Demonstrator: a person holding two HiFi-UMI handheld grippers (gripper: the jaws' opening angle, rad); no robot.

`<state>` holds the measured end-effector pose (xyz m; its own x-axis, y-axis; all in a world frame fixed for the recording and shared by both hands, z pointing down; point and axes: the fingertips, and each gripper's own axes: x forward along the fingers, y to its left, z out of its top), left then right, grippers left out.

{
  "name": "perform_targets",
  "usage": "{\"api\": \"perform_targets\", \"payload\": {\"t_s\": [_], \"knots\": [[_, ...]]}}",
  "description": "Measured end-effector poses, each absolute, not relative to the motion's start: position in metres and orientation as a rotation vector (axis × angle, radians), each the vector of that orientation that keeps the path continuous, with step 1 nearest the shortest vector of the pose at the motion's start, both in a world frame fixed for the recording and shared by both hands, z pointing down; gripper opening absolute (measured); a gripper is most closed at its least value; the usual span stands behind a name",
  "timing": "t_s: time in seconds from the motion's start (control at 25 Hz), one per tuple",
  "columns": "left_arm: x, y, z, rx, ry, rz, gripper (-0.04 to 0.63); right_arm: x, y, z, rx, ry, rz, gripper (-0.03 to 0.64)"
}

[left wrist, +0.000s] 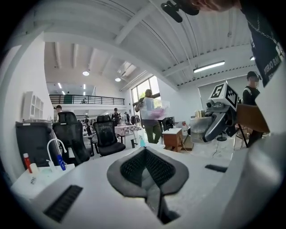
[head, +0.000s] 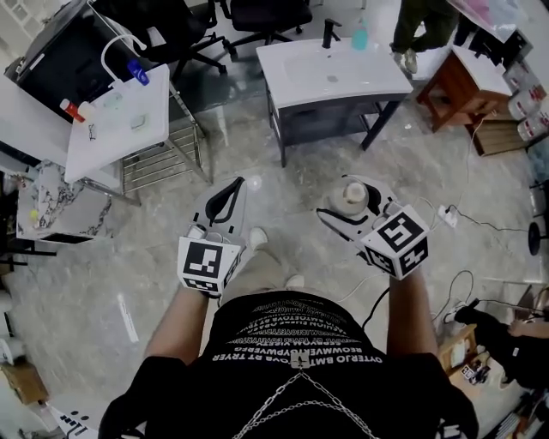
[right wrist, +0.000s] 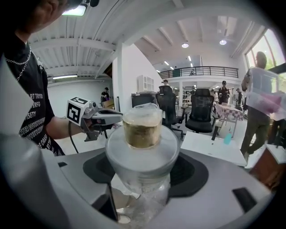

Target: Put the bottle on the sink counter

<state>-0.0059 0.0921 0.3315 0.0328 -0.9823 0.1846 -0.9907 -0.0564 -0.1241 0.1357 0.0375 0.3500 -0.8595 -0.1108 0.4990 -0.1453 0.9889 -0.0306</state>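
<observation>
A clear plastic bottle (right wrist: 142,129) with a pale cap (head: 349,192) is clamped cap-up in my right gripper (head: 350,204), held above the floor in front of the person. In the right gripper view the jaws of this gripper (right wrist: 143,172) press on the bottle's body. My left gripper (head: 236,185) hovers to its left with the jaws together and nothing in them; its pads (left wrist: 156,170) meet. Farther ahead stands the white sink counter (head: 382,79), which carries a black faucet (head: 330,33) and a teal bottle (head: 360,36).
At the left, a second white sink table (head: 116,129) holds blue and red bottles. Office chairs (head: 266,15) stand behind the counter. A wooden side table (head: 456,86) and a person's legs (head: 420,26) are at the back right. Cables (head: 467,225) lie on the floor.
</observation>
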Motion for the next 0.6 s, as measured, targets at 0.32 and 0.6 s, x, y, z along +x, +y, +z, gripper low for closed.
{"api": "perform_targets", "payload": {"t_s": [0.32,0.6], "knots": [[-0.027,0.035,0.339,2.289,-2.073,0.339,0.006,0.111,-0.010,0.361,0.228,-2.602,0.129,0.331],[-0.050,-0.022,0.335,2.351,-2.036,0.321,0.005,0.084,-0.060,0.359,0.259,-2.593,0.139,0.331]]}}
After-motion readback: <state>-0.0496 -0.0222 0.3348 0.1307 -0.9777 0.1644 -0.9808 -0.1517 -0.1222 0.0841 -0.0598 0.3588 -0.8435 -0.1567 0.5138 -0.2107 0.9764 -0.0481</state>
